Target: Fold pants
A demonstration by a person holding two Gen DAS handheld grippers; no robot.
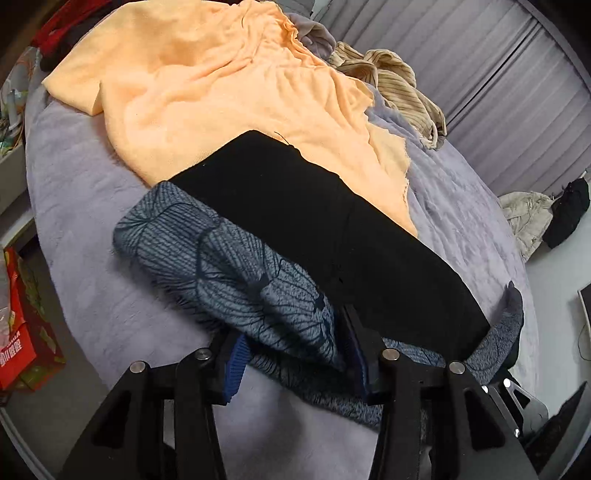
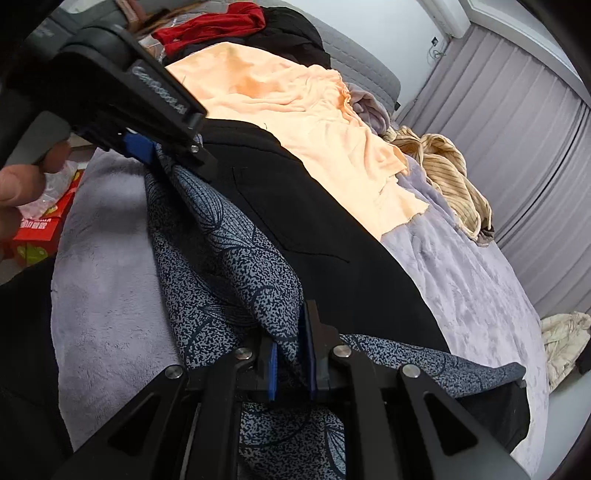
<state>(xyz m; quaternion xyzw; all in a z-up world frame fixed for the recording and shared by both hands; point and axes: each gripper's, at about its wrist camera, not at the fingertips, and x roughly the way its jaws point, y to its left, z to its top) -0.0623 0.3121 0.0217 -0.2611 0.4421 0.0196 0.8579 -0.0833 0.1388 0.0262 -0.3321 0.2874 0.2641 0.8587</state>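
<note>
Grey-blue patterned pants (image 1: 229, 266) lie bunched across the near side of the bed, partly over a flat black garment (image 1: 332, 221) with a pocket seam (image 2: 291, 225). My left gripper (image 1: 291, 350) stands open around one end of the patterned cloth. The fabric lies loosely between its blue pads (image 1: 234, 369), whose faces show bare. From the right wrist view, that same left gripper (image 2: 166, 155) appears at the upper left, held by a hand (image 2: 18, 188). My right gripper (image 2: 291, 350) is shut on a fold of the patterned pants (image 2: 229, 258), pinched between its blue pads.
A lilac plush blanket (image 1: 81, 206) covers the bed. An orange top (image 1: 221, 85) lies beyond the black garment, with a striped beige garment (image 1: 399, 85) at the far right and a red one (image 2: 214, 26) at the back. A red box (image 1: 22, 332) stands on the floor to the left. Pale clothing (image 1: 524, 218) lies to the right.
</note>
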